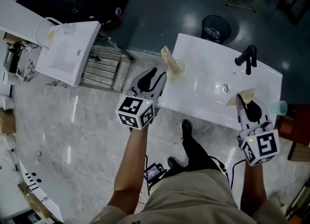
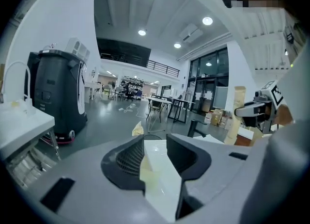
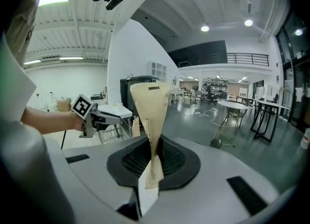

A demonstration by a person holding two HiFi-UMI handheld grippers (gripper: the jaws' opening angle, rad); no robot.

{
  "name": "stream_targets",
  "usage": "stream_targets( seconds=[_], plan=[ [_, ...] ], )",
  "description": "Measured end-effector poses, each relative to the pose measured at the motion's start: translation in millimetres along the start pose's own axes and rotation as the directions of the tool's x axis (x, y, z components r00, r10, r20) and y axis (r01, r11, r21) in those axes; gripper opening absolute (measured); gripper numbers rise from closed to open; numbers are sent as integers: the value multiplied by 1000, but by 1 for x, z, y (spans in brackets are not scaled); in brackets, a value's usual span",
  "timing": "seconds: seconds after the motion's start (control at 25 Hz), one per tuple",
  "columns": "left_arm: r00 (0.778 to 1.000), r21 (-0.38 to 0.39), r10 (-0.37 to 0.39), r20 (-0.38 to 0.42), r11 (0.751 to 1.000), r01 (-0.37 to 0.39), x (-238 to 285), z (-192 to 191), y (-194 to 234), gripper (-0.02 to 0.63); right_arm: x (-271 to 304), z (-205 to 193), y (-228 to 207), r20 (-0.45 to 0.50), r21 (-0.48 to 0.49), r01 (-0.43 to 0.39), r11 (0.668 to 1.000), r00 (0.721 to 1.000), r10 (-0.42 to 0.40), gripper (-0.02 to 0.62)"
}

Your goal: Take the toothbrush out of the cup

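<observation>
Head view: whether either tan packet is the toothbrush cannot be made out.

- First packet (image 1: 246, 95): narrow foot pinched between the right gripper (image 1: 245, 103) fingers, over the basin's (image 1: 208, 68) near right edge, beside a teal cup (image 1: 279, 106).
- Second packet (image 1: 169, 60): upright at the basin's left edge in a pale, blurred holder (image 1: 176, 71), just beyond the left gripper (image 1: 154, 76).
- Left gripper fingers: spread, gripping nothing.

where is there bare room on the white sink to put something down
Bare: the broad middle of the sink, between the beige packet and the faucet. Crowded: the right end, by the cup and the right gripper holding a second packet.
</observation>
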State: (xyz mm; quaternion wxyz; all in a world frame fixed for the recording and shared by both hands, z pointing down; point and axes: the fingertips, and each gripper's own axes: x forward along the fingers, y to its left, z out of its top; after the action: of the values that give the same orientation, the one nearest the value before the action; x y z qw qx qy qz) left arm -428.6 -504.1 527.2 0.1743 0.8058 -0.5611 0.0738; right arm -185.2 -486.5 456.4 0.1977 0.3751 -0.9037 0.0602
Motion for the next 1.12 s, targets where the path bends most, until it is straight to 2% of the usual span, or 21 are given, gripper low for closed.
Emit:
stream_targets(
  seconds=[0.24,0.48,0.68,0.8,0.84,1.0,1.12],
  plan=[
    [999,-63,29,-44,997,-32,74,-26,36,212,53,-34,-26,-58,43,-30,999,998,32,34],
    [994,-86,0,-107,996,-9,112,-51,42,227,80,-49,-30,-83,65,-54,996,995,59,34],
    [994,-99,28,-105,994,-39,122,-59,45,225,84,-58,-31,-94,73,-59,996,993,66,34],
    [996,-91,44,-81,994,-52,120,-57,46,165,81,-59,-30,-97,71,-57,996,993,64,34],
    [996,-86,49,-69,995,-54,118,-55,47,99,80,-59,-29,-96,69,-57,996,993,64,34],
    [998,-69,56,-6,996,-56,111,-40,44,49,74,-57,-26,-90,62,-55,997,994,61,34],
    [997,-52,66,49,997,-63,102,-24,41,40,69,-53,-22,-83,55,-56,997,995,61,34]
  ],
)
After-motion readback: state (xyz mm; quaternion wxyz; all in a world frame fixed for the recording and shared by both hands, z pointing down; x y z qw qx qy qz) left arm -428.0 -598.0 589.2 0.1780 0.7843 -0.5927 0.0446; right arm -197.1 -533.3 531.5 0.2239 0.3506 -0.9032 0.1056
